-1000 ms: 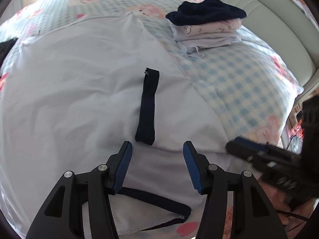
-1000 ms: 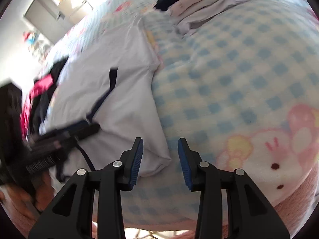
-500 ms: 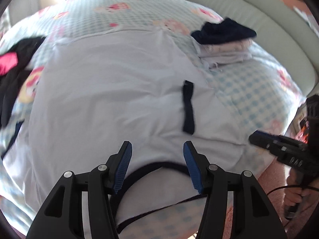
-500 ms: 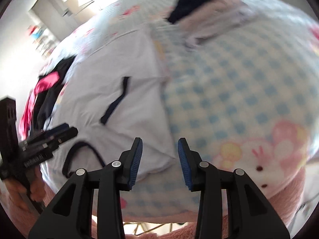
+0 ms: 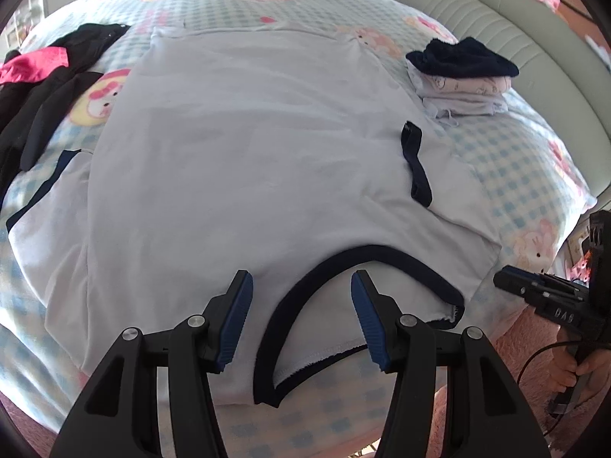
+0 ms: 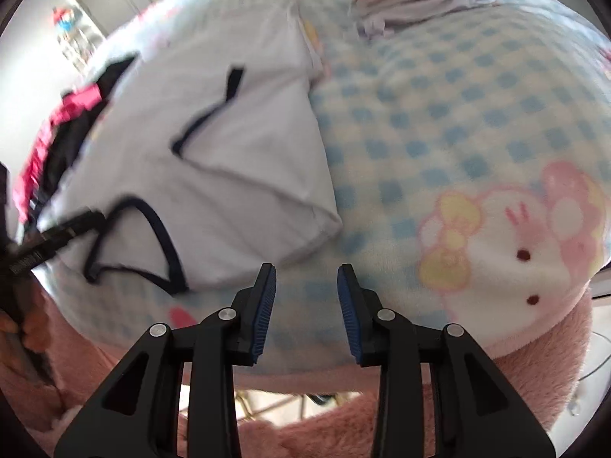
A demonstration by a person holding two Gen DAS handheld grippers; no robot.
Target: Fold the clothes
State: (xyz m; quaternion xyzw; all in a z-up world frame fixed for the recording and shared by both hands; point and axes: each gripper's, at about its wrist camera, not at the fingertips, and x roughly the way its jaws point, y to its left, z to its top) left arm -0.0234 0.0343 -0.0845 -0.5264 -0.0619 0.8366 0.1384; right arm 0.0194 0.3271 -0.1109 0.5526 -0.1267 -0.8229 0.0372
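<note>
White T-shirt (image 5: 236, 175), trimmed in dark navy, lay spread flat on my bed, over the blue-checked blanket (image 5: 508, 175) with its cartoon rabbit print. At far left of the left wrist view sat a heap of black and pink clothes (image 5: 42, 87), just beside the shirt's left sleeve. The navy neckline (image 5: 301, 305) curved at the near edge of the bed, directly beyond my left tool (image 5: 301, 294), whose blue pads stood wide apart and gripped nothing. A navy-edged sleeve cuff (image 5: 416, 168) lay folded inward on the shirt's right side. Farther right, near the padded headboard (image 5: 496, 26), a stack of folded clothes (image 5: 462, 80) was topped by a dark navy piece. At far right my right tool (image 5: 542, 297) showed from the side. In the right wrist view, my right tool (image 6: 305, 297) hung over bare blanket near the shirt's folded corner (image 6: 320, 225), its pads narrower and closing on nothing.
</note>
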